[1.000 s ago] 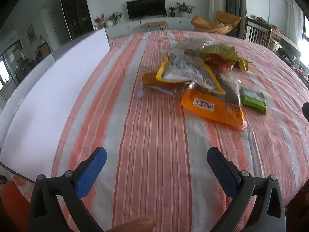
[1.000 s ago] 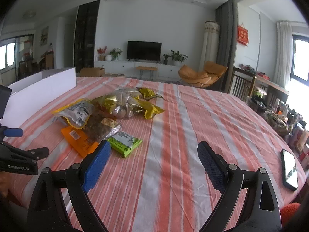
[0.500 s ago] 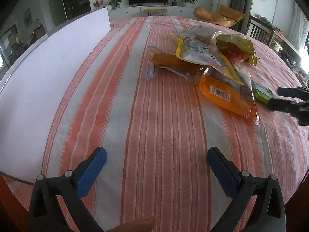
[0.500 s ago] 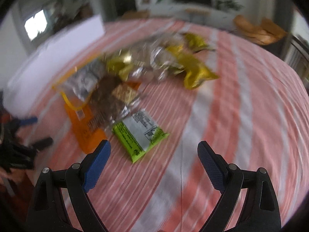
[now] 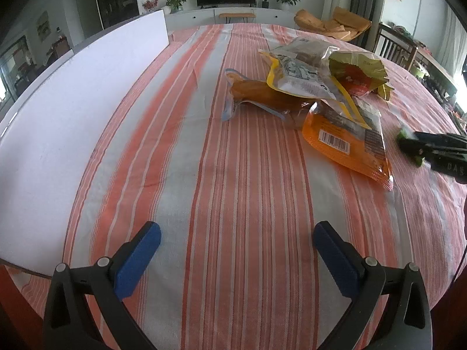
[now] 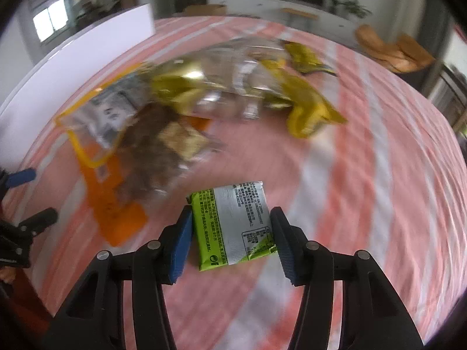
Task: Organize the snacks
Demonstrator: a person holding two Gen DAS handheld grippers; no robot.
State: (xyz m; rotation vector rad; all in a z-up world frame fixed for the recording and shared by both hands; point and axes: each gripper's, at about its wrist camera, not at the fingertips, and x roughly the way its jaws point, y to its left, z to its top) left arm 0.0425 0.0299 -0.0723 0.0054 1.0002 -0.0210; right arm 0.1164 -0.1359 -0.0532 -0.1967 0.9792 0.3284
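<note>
Both right claw (image 6: 232, 229) pads newly against green packet (image 6: 233, 224)

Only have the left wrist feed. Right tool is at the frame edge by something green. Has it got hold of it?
Observer: Yes. The right tool has just been closing, and its pads now press both side edges of the green packet.
Operator: Which face is up?
Observer: The silver printed back panel, with green borders.
Operator: Tangled with the pile?
Observer: No. It sits apart from the orange bag, with striped cloth showing between them.
</note>
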